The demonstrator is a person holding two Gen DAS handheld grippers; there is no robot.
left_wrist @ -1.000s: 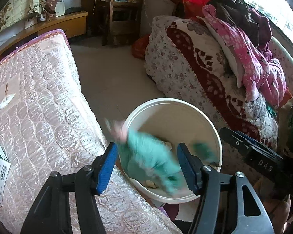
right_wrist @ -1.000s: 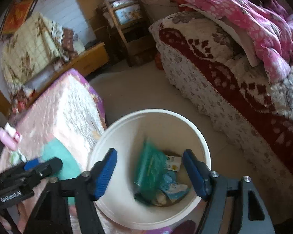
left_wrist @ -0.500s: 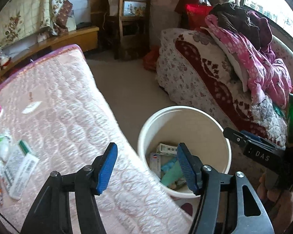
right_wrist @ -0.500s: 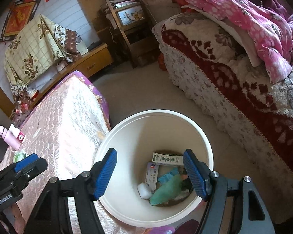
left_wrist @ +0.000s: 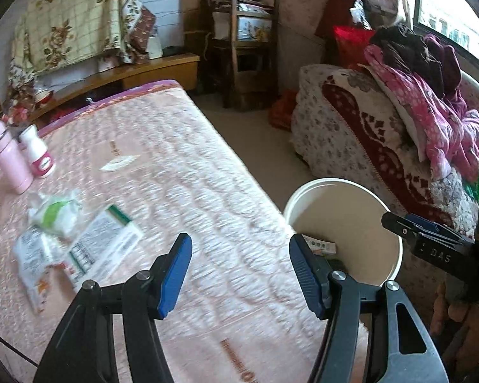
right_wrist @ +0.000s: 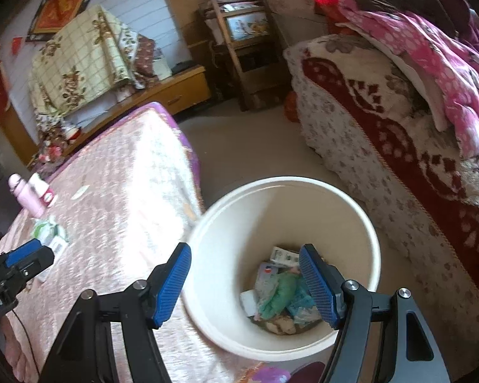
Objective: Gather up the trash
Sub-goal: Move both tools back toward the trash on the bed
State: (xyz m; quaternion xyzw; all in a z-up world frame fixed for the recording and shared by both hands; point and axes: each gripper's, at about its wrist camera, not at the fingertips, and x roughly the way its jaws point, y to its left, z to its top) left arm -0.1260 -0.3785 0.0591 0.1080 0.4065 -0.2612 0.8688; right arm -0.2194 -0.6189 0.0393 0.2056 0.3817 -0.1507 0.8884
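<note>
The green wrapper (right_wrist: 276, 296) dropped clear of the left gripper (left_wrist: 239, 274) and settled in the white bucket (right_wrist: 226, 223); that gripper swung away over the pink mattress (left_wrist: 188, 166), toward the wrappers (left_wrist: 79, 242) lying there

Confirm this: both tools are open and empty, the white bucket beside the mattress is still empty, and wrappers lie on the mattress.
Wrong on the bucket. The right wrist view shows the white bucket already holding trash. The rest stands: left tool and right tool open and empty, wrappers on the mattress.
</note>
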